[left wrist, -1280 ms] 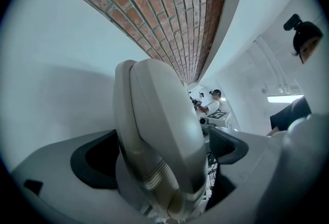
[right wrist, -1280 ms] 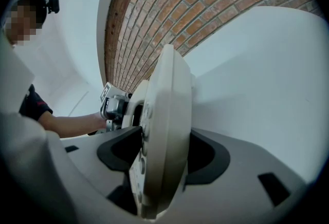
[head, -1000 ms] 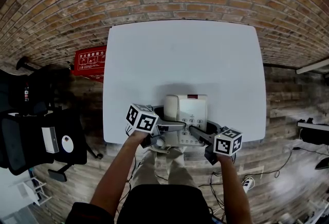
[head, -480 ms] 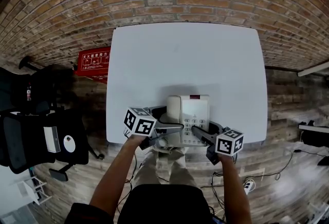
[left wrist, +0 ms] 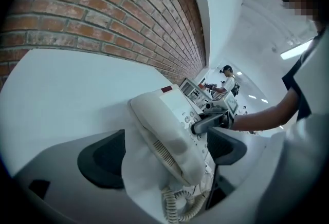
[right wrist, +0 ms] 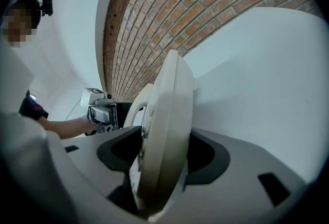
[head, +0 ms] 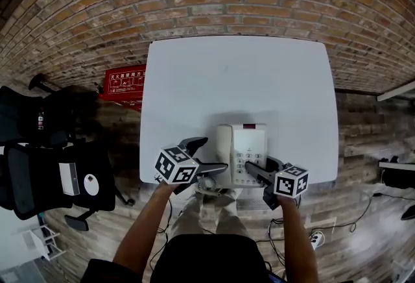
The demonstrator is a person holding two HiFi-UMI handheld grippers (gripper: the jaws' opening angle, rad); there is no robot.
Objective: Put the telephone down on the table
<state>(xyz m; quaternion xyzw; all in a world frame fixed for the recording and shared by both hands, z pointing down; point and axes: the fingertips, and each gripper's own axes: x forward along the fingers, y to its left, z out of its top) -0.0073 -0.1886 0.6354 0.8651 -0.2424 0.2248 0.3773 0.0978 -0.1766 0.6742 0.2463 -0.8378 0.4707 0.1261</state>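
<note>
Phone (head: pixel 242 153) lies flat on the table (head: pixel 240 80) at the middle of its near edge in the head view. The left gripper (head: pixel 215 153) hangs tilted over that edge, and the right gripper (head: pixel 258 167) sits at the same edge on the phone's near right corner. In the left gripper view the pads stand wide apart and empty, with the handset (left wrist: pixel 169 141) showing between them untouched on the table and its coiled cord (left wrist: pixel 180 205) at the near edge. In the right gripper view the jaws are set wide and clamp the phone's edge on the table.
</note>
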